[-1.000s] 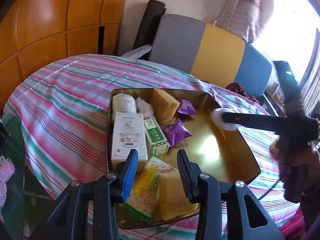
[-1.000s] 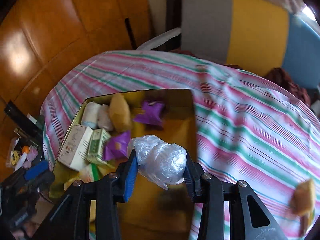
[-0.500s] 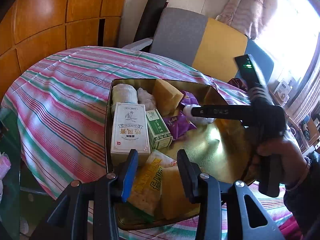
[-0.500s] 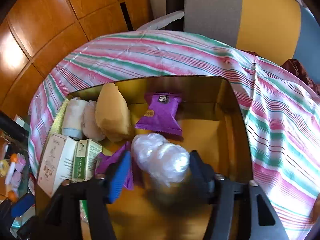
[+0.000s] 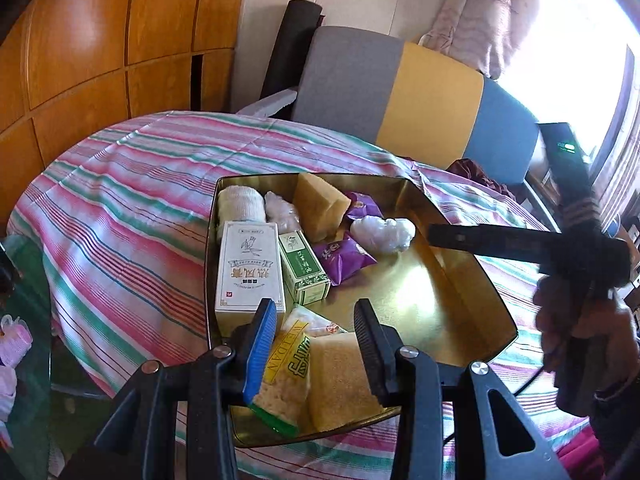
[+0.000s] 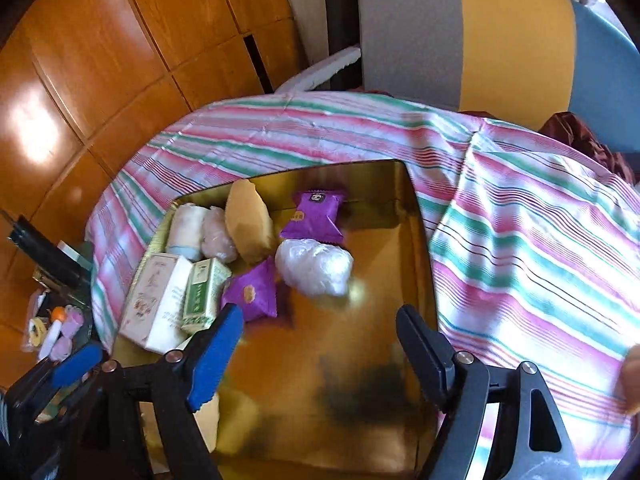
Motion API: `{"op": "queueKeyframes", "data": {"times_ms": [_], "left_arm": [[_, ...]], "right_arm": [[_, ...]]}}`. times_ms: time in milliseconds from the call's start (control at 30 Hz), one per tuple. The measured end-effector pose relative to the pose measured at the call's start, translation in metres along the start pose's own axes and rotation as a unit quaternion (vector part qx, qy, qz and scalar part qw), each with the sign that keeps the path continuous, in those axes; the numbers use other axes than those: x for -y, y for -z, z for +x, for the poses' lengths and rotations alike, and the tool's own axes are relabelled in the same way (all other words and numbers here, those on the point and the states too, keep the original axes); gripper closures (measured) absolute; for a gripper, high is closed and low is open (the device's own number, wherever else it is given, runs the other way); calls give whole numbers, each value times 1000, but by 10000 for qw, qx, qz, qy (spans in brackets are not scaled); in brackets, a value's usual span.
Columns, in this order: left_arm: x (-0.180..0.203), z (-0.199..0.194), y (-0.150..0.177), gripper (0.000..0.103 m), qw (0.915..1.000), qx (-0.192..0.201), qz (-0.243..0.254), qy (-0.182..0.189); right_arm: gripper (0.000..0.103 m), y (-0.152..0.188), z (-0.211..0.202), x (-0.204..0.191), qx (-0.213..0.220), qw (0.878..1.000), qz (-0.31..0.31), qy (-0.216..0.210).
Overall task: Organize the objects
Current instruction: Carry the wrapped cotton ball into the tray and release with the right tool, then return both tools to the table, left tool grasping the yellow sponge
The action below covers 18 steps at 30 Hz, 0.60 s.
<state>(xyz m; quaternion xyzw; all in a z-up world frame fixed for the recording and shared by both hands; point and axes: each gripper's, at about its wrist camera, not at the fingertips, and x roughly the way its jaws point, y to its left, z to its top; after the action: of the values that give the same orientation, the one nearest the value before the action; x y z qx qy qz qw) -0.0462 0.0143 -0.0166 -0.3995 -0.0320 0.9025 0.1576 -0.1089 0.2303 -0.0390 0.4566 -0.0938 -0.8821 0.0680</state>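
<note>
A gold tray (image 5: 424,296) (image 6: 352,360) sits on a striped tablecloth (image 5: 120,208). A clear plastic bundle (image 5: 382,234) (image 6: 314,266) lies loose in it between two purple packets (image 6: 314,216) (image 6: 252,292). My right gripper (image 6: 318,314) hovers just short of the bundle, its jaws opening with nothing between them. Its fingers (image 5: 480,236) show at the right of the left wrist view. Along the tray's left side are a white box (image 5: 248,268), a green box (image 5: 304,268), a yellow sponge (image 5: 320,204) and a rolled towel (image 5: 240,204). My left gripper (image 5: 316,312) is open and holds nothing above a yellow snack packet (image 5: 284,368).
A grey, yellow and blue chair (image 5: 400,88) stands behind the table, and wooden panels (image 5: 100,40) cover the wall at left. A low glass side table with small items (image 6: 52,328) stands left of the table. A person's hand (image 5: 580,320) grips the right tool.
The right gripper lowered the plastic bundle into the tray, opened and drew back, so the bundle now lies free. The left gripper has stayed where it was.
</note>
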Motion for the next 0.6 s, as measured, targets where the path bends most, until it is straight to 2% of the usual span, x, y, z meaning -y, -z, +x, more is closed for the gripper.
{"op": "queueKeyframes", "data": {"times_ms": [267,467,600], "left_arm": [[13,-7,3,63,9998,9,173,87],[29,-10,5,63,9992,3,364,189],[44,-9,7,63,9981,-52,551,260]], "right_arm": [[19,29,-49,35,223,9993,301,39],[18,54,-81,82,244,9970,630,379],[15,71,-106,129,266,9917,1012,752]]}}
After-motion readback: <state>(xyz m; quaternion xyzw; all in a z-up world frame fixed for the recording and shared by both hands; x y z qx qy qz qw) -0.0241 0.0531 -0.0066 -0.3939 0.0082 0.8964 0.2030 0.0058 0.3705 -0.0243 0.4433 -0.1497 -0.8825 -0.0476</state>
